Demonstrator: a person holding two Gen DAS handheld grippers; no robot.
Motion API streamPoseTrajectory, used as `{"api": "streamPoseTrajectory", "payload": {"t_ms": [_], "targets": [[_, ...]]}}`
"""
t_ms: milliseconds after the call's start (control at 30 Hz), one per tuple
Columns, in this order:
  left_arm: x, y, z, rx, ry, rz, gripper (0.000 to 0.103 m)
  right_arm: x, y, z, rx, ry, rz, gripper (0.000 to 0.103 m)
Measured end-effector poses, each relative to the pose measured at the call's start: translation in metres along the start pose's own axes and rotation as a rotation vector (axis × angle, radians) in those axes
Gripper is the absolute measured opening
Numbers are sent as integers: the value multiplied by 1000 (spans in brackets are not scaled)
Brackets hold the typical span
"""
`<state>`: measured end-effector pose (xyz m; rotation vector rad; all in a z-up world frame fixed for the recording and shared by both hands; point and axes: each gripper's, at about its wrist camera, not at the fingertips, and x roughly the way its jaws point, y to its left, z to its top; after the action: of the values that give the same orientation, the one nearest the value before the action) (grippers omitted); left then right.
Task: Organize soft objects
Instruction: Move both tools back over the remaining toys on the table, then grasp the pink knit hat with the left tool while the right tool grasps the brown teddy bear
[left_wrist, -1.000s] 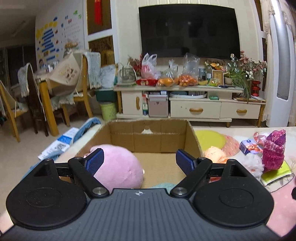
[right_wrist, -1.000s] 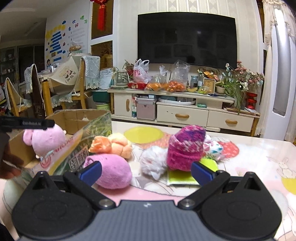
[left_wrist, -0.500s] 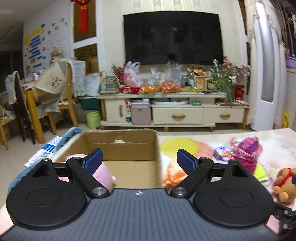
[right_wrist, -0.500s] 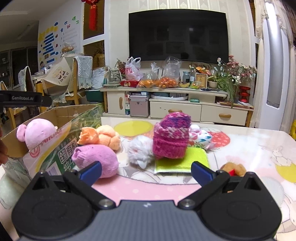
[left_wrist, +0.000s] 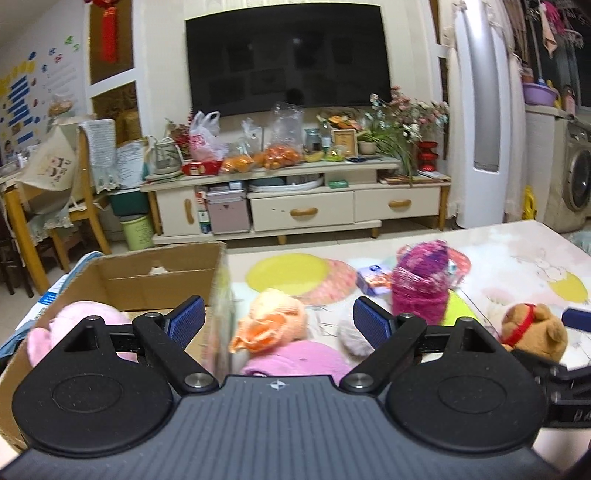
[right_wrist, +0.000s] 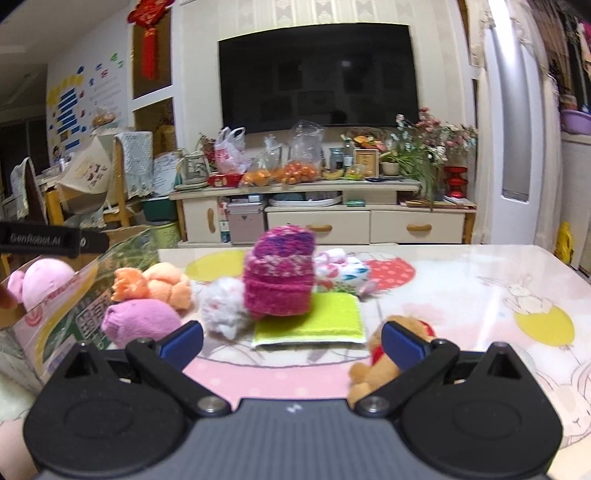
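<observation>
Between picks: both grippers, left gripper (left_wrist: 277, 320) and right gripper (right_wrist: 291, 341), jaws apart, empty. Open brown cardboard box (left_wrist: 155, 275) at bench's left edge holds one pink plush. Next likely: right closes on small brown teddy bear (right_wrist: 388, 354).

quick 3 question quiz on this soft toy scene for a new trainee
1. True or false: the pink plush lies inside the cardboard box.
2. What does the knitted hat rest on? A) green cloth B) the box C) the bear
3. Fill in: both the left hand-held gripper and the right hand-held gripper are ____ and hold nothing.

Key: 1 true; 2 A, the green cloth; 3 open.
</observation>
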<state>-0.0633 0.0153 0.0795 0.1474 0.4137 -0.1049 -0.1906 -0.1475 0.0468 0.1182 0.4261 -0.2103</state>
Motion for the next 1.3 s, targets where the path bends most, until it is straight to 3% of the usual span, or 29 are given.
{"api": "streamPoseTrajectory", "payload": {"t_ms": [200,533,967,1300], "targets": [[7,-12,-2,19,16,-47,103,2,-20,1,16,-12,-33,102],[21,-43,-3,66,44,-120,103,22,-52,-4,71,42,-85,102],[59,-85,-4,188,15,-208,103,45,-81,-6,157,147,-22,102],[105,-106,-3,215,49,-202,103,58,-102,-14,287,248,10,102]]}}
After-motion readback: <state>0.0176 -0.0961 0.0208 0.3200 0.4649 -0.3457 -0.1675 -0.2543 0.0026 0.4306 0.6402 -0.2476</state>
